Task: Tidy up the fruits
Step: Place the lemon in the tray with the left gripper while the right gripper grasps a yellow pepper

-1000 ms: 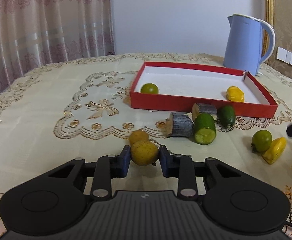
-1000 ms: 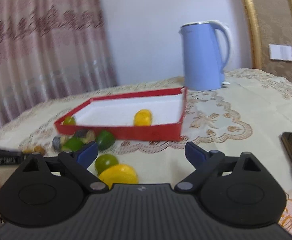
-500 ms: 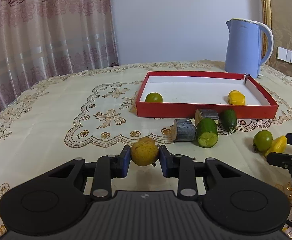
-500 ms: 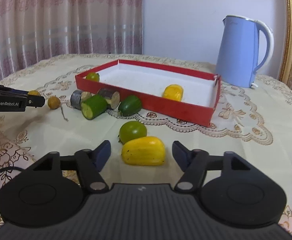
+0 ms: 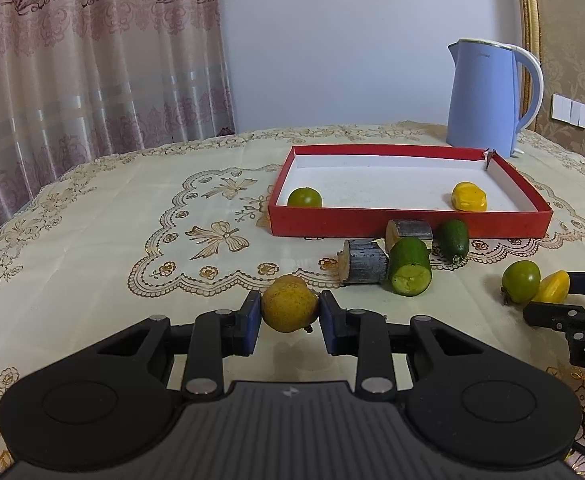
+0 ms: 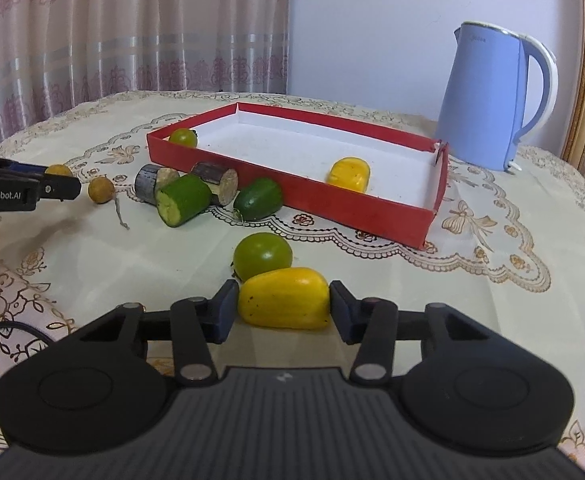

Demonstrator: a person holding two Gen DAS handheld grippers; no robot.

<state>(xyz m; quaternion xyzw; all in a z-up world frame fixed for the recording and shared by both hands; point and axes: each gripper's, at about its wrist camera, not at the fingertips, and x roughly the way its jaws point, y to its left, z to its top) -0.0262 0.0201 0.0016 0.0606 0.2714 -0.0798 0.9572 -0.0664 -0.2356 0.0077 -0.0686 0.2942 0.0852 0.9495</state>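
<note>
The right gripper (image 6: 283, 307) has just been closed onto the yellow fruit (image 6: 284, 303), while a brown fruit (image 5: 289, 303) is pinched by the left gripper (image 5: 290, 316).

Where everything sits on the table

A flat red cardboard tray (image 5: 408, 224) lies on the round table's cream embroidered cloth (image 5: 92, 240); a tall blue plastic kettle (image 5: 488, 100) stands behind its far right corner; inside, a small round green fruit (image 5: 304, 198) sits at the near left corner and a lumpy yellow fruit (image 5: 469, 197) near the right wall. Just in front of the tray lie two short grey wooden logs (image 5: 366, 260), a cut green cucumber chunk (image 5: 410, 266) between them, touching both, and a small whole dark green cucumber (image 5: 454, 236) on the right; left of the logs is a round brown-yellow fruit (image 6: 101, 189); nearer and to the right, a green tomato (image 6: 262, 255) touches a long smooth yellow fruit (image 6: 284, 304) in front of it.
</note>
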